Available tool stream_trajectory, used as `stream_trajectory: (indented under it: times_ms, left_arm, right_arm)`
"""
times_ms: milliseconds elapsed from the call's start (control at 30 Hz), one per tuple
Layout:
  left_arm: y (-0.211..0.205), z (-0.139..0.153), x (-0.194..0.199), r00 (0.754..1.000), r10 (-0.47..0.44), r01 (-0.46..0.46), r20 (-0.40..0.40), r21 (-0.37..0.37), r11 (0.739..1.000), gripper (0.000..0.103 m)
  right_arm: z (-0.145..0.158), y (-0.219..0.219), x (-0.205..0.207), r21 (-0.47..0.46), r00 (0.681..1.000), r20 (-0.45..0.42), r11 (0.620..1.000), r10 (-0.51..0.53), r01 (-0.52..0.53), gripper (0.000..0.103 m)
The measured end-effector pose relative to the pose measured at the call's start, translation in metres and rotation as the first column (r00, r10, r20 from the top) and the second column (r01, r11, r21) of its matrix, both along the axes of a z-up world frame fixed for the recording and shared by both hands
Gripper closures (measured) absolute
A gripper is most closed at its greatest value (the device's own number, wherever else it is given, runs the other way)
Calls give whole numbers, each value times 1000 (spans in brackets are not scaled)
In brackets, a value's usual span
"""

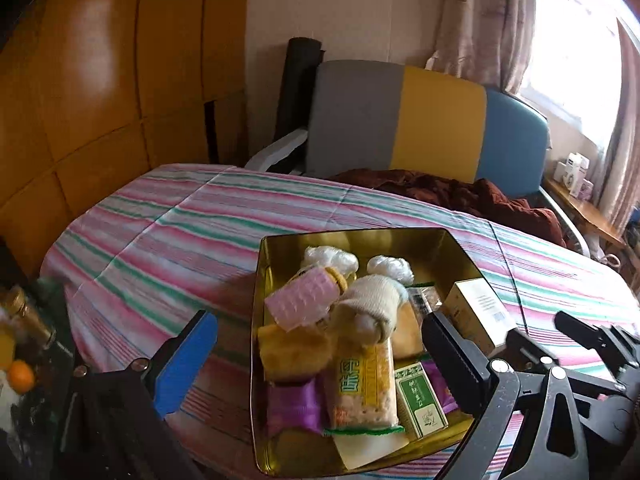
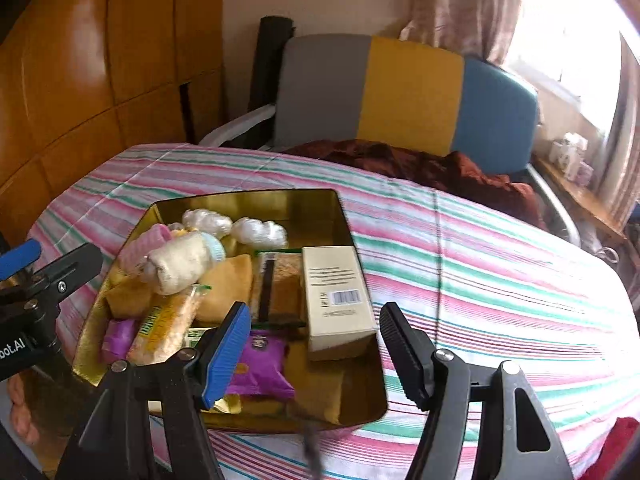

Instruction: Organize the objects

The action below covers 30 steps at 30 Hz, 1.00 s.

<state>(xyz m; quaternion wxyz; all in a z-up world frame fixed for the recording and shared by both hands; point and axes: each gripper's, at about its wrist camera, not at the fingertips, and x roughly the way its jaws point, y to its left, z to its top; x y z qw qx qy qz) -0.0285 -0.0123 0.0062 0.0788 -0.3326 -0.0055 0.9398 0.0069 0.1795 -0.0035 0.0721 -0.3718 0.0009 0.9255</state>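
On the striped tablecloth (image 2: 480,264) sits a gold tin (image 2: 280,200) crowded with snacks, socks, a cream box (image 2: 336,292) bearing a barcode. Left gripper (image 1: 320,354) gapes wide, empty, tin between its fingers at twelve o'clock. Right gripper (image 2: 316,354) likewise wide, empty; box at twelve. Left gripper's housing reads "bot.AI".

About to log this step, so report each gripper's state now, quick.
Left gripper: open, holding nothing, its fingers either side of the snacks in the gold tin.
Right gripper: open, holding nothing, hanging over the tin near the white box.
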Motion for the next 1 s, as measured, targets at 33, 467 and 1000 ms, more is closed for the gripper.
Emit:
stream_trajectory:
  times_ms: [33,467,1000]
  left_arm:
    - [0,-1,1,1000,10,-10,5,-4,1000,0]
    - [4,-1,12,999,40,-41,-22,-26,999,0]
    - [4,-5,12,998,56,-56,-25,-26,998,0]
  right_arm:
    - [0,0,2,5,1000,-6,1000,-10,10,35]
    - [1,-1,7,19,1000,-23,1000,-11,12,34]
    - [-6,-2,4,15,1000,4,1000,1,-1,34]
